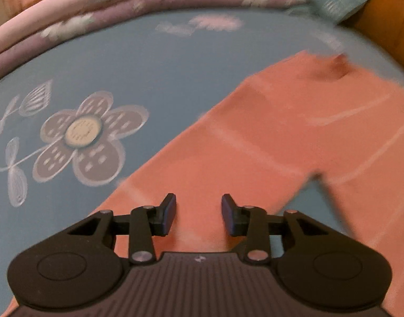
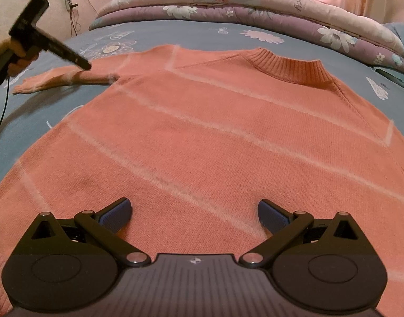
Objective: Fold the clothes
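The left gripper (image 1: pixel 198 215), held in a hand (image 2: pixel 15 59) at the far left, angles down over the sweater's (image 2: pixel 202 137) outstretched sleeve (image 1: pixel 191 169), its jaws partly apart and holding nothing. The right gripper (image 2: pixel 194 218) hovers above the sweater's lower body, jaws wide and empty. The sweater lies flat on the blue bed (image 2: pixel 175 31), collar toward the folded quilts (image 2: pixel 254 8), with bare sheet to the left.
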The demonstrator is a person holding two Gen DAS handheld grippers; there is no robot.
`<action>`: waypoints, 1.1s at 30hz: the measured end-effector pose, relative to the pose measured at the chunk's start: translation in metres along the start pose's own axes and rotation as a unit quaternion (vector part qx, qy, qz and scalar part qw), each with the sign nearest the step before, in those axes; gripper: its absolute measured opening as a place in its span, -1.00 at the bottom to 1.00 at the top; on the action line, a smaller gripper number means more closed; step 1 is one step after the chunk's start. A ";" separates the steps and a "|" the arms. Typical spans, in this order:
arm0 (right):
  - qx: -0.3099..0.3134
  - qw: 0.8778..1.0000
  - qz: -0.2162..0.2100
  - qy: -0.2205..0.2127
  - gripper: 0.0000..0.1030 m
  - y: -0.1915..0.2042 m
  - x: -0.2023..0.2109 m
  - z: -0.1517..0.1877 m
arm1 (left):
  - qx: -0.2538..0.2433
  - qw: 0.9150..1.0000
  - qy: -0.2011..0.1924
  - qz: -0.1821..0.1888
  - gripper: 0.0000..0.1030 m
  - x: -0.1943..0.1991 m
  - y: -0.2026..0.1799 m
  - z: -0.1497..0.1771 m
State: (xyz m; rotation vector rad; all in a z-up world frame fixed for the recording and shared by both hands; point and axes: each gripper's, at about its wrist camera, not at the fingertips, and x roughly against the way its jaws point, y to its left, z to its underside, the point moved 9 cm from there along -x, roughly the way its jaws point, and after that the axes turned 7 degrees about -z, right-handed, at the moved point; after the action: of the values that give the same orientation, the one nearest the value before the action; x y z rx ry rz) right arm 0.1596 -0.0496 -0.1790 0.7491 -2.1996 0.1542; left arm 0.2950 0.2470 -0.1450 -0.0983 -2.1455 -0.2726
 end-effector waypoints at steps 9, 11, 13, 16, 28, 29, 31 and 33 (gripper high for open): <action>0.001 1.000 0.003 0.001 1.00 0.001 0.001 0.000 | 0.081 0.994 -0.043 -0.059 0.01 -0.026 0.013 -0.030; 0.006 1.000 0.002 0.004 1.00 0.002 0.002 0.000 | 0.088 0.992 -0.048 -0.074 -0.04 -0.017 0.013 -0.026; 0.011 1.000 -0.001 0.017 1.00 0.002 0.002 -0.003 | 0.096 0.989 -0.056 -0.099 -0.07 -0.001 0.016 -0.018; 0.030 0.999 -0.012 0.027 0.85 0.004 0.009 -0.016 | 0.098 0.986 -0.077 -0.114 -0.06 0.037 0.012 0.003; 0.427 0.898 -0.073 -0.081 -0.41 0.146 -0.029 -0.135 | -0.004 0.988 -0.108 -0.107 -0.03 0.097 -0.025 0.074; 0.457 0.882 -0.076 -0.086 -0.51 0.160 -0.043 -0.138 | 0.001 0.989 -0.108 -0.105 -0.03 0.097 -0.025 0.076; 0.501 0.857 -0.082 -0.083 -0.72 0.181 -0.070 -0.140 | 0.019 0.989 -0.105 -0.101 -0.03 0.096 -0.021 0.083; 0.539 0.835 -0.075 -0.077 -0.75 0.194 -0.101 -0.141 | 0.035 0.988 -0.105 -0.103 -0.03 0.094 -0.017 0.089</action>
State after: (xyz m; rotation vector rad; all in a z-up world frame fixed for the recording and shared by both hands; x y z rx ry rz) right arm 0.1945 0.2039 -0.1313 1.5571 -2.0593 1.3714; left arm 0.1670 0.2475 -0.1172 0.1418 -2.3766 -0.3172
